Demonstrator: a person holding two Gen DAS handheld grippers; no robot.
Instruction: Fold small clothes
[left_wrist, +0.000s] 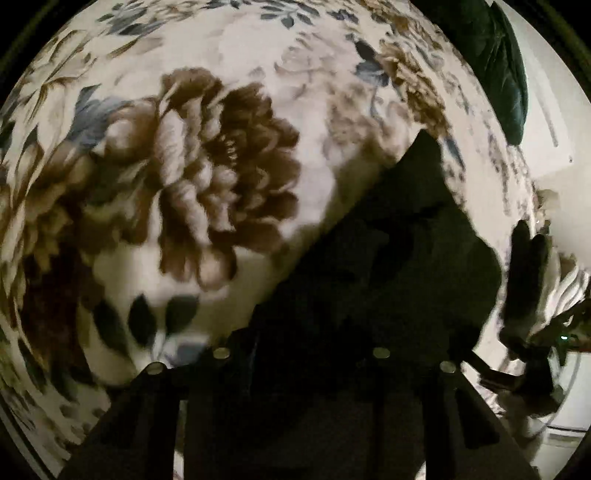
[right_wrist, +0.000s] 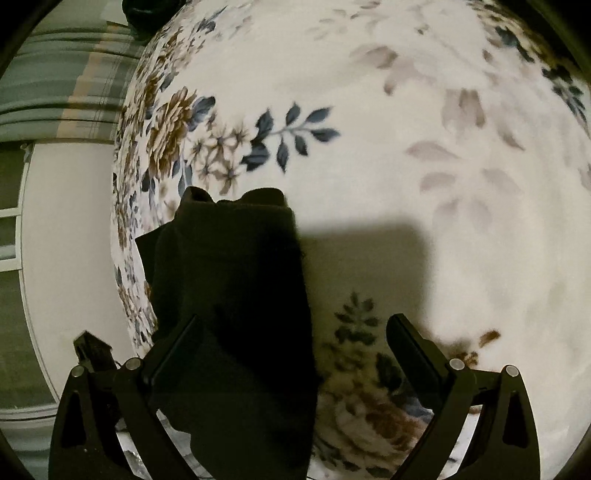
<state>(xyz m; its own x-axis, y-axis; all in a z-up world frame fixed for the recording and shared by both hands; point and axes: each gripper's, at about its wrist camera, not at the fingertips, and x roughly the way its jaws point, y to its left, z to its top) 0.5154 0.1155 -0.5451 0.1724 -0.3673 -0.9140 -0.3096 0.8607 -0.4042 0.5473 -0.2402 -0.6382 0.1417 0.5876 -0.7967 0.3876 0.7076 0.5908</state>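
On the floral bedspread (right_wrist: 406, 110), near its edge, a dark garment (right_wrist: 236, 295) is laid. 1 end appears clenched in the left claw (left_wrist: 303, 354), prob. lifted to fold over; right claw (right_wrist: 295, 332) spread wide, garment between, ungripped.

A: In the left wrist view the left tongs (left_wrist: 317, 369) merge with the dark garment (left_wrist: 388, 266); I cannot tell whether the pads press it.

B: Blur smears the floral bedspread (left_wrist: 207, 166) too. In the right wrist view, the garment's near end runs under the frame's bottom edge.
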